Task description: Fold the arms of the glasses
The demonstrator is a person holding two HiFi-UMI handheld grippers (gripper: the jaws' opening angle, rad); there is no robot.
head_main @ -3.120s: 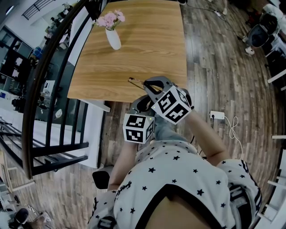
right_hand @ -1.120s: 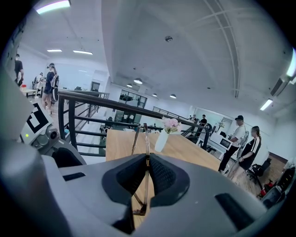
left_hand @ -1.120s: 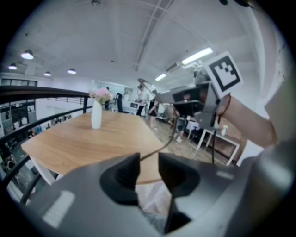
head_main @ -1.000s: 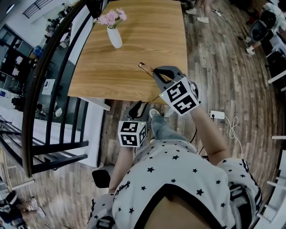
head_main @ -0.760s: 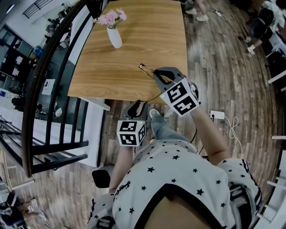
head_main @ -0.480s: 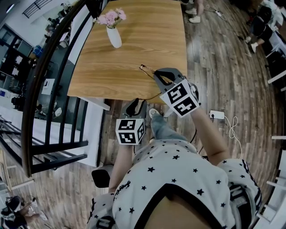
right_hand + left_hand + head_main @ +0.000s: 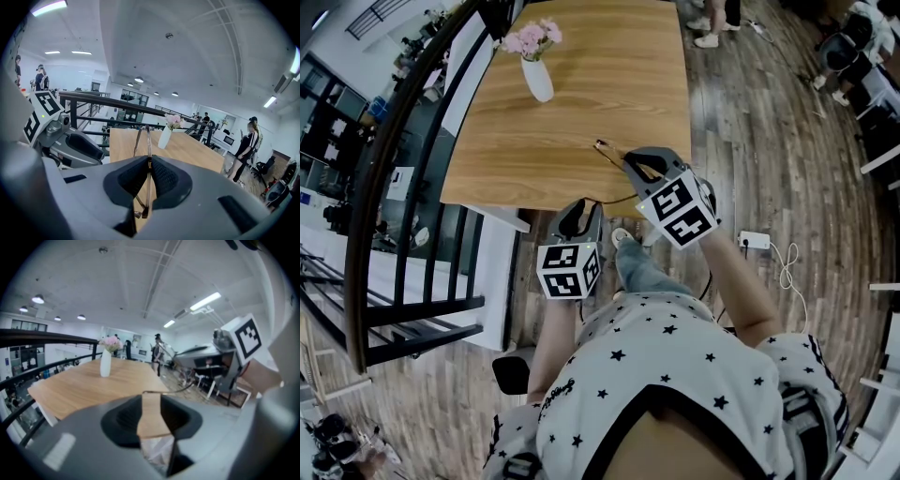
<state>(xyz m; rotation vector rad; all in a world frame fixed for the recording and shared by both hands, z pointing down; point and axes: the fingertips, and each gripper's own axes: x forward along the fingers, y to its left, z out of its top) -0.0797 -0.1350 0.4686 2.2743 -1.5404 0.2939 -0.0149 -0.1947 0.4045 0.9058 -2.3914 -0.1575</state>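
"Clamping the glasses (image 7: 148,140), is it, that right gripper (image 7: 149,161)?"

"Yes. Its jaws press together on the thin frame, which stands edge-on out of them. The glasses hang over the tabletop (image 7: 581,94), close to its near edge and toward the near right corner."

"And the left gripper (image 7: 151,400)?"

"Its jaws stand apart, and bare wood shows through the gap. It sits just off the near edge, beside the right gripper. One arm of the glasses (image 7: 179,390) runs as a thin wire from the frame across the tips of those parted jaws. Whether it touches them is hard to tell."

"Anything else there?"

"A white vase (image 7: 538,82) of pink flowers (image 7: 532,39) stands upright near the far left corner, well apart from the glasses. A dark railing (image 7: 403,141) runs beside the left edge."
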